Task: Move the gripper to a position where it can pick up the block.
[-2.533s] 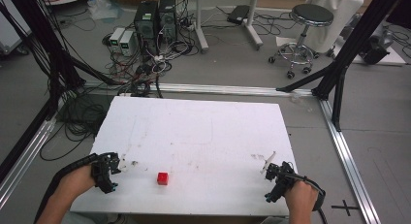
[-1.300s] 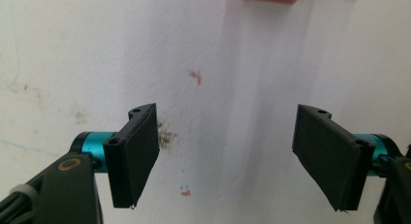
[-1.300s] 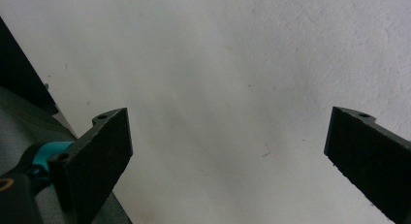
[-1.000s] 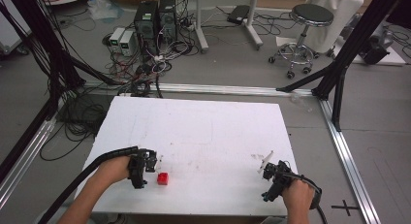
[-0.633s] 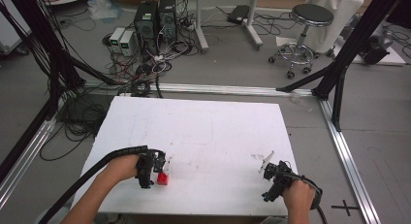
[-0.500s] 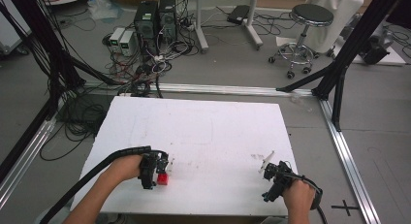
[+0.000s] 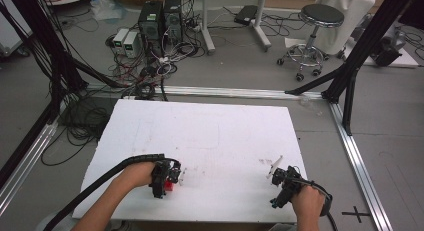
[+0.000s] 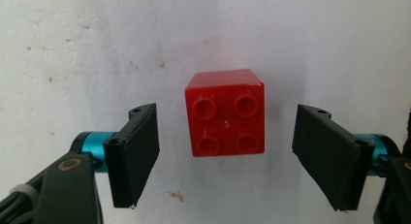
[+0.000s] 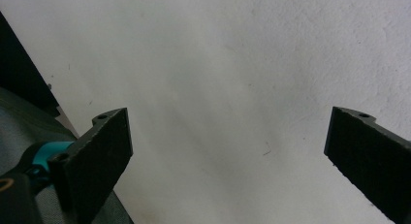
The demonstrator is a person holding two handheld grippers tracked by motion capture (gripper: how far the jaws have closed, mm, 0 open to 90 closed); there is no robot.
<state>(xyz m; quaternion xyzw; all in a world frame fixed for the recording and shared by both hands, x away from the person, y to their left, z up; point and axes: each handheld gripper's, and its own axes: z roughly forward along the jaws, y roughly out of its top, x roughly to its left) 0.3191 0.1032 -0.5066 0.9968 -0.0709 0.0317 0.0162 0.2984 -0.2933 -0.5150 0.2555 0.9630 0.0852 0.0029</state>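
Between black pads [image 8: 138, 151], studded red block [image 8: 226, 120]

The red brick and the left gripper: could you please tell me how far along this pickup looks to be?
Done: the left gripper has reached the red brick, its jaws open on either side of it, with gaps both ways. In hand: lining up the grasp; the brick sits studs-up on the white table, untouched. Left: closing and lifting. The right gripper is open over bare table.
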